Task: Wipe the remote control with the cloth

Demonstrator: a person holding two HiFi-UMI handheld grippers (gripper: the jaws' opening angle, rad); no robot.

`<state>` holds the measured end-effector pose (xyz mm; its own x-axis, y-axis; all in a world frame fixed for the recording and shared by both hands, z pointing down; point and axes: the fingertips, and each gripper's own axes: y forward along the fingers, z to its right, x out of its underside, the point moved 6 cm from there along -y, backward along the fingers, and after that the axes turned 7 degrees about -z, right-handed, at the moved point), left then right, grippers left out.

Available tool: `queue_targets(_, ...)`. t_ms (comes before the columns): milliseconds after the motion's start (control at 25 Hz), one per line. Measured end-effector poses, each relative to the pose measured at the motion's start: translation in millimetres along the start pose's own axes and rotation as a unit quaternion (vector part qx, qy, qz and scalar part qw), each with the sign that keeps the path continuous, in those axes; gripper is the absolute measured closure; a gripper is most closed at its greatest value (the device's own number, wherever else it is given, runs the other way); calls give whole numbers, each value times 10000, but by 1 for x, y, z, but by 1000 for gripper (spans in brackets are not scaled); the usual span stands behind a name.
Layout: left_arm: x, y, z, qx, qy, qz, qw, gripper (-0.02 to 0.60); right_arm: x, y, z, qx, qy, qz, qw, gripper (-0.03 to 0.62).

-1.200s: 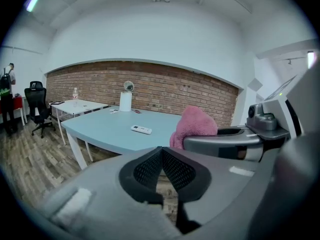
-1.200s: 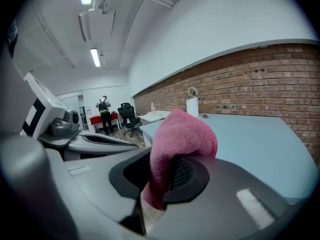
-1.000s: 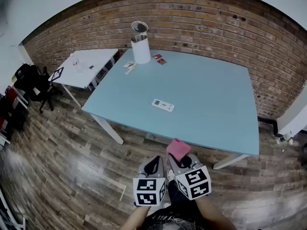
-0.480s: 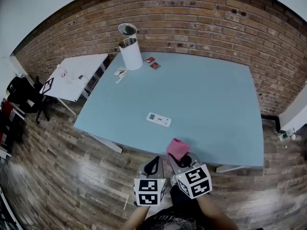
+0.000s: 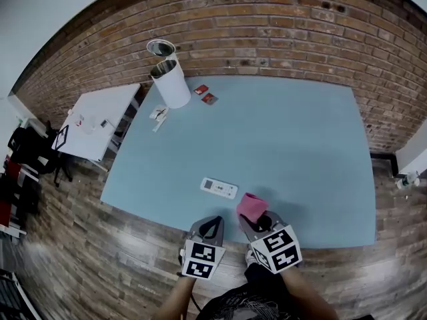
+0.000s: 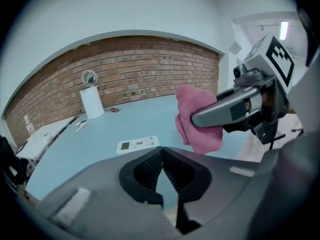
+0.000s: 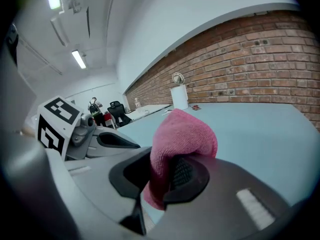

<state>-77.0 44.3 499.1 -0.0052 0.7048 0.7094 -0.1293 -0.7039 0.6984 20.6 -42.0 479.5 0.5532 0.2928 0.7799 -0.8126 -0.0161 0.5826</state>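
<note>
A white remote control [image 5: 219, 188] [image 6: 137, 144] lies flat near the front edge of the light blue table [image 5: 300, 139]. My right gripper [image 5: 257, 220] [image 7: 167, 171] is shut on a folded pink cloth [image 5: 251, 206] [image 7: 182, 134], which sticks up past its jaws. The cloth hangs just right of the remote and a little nearer to me, above the table. It also shows in the left gripper view as the pink cloth [image 6: 200, 119]. My left gripper [image 5: 215, 221] [image 6: 161, 151] is shut and empty, just short of the remote at the table's front edge.
A white cylindrical bin [image 5: 170, 82] with a raised lid stands at the table's far left corner. Beside it lie two small red items [image 5: 205, 95] and some papers [image 5: 158, 115]. A white side table [image 5: 93, 122] stands to the left, and a brick wall [image 5: 267, 32] runs behind.
Both grippers have moved forward from over the wooden floor to the table's front edge, close to the remote. The cloth stays gripped in the right one.
</note>
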Motion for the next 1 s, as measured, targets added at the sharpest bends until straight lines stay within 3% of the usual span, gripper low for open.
queue_targets(80, -8, 13, -9, 136, 424, -119, 9989, 581, -5, 4, 13, -20, 95, 5, 10000, 531)
queue_targets(160, -14, 24, -16, 301, 843, -288, 9956, 509, -9, 8, 23, -53, 169, 26, 9998, 531)
queue_targets(200, -17, 29, -19, 356, 1059, -371, 9930, 508, -11, 10, 26, -77, 205, 31, 9998, 531)
queue_targets(400, -26, 50, -33, 589, 2073, -777, 9734, 479, -13, 19, 38, -181, 316, 10, 9993, 531)
queue_targets(560, -25, 73, -43, 855, 2955, -1093, 9452, 428, -14, 22, 52, -61, 433, 34, 9990, 531)
queue_targets(720, -23, 88, -58, 1212, 3455, -1263, 9220, 391, -13, 28, 55, 40, 514, -48, 9987, 531)
queue_targets(1000, -28, 118, -74, 1942, 4499, -1569, 8575, 327, -22, 33, 62, 604, 890, 68, 9942, 531)
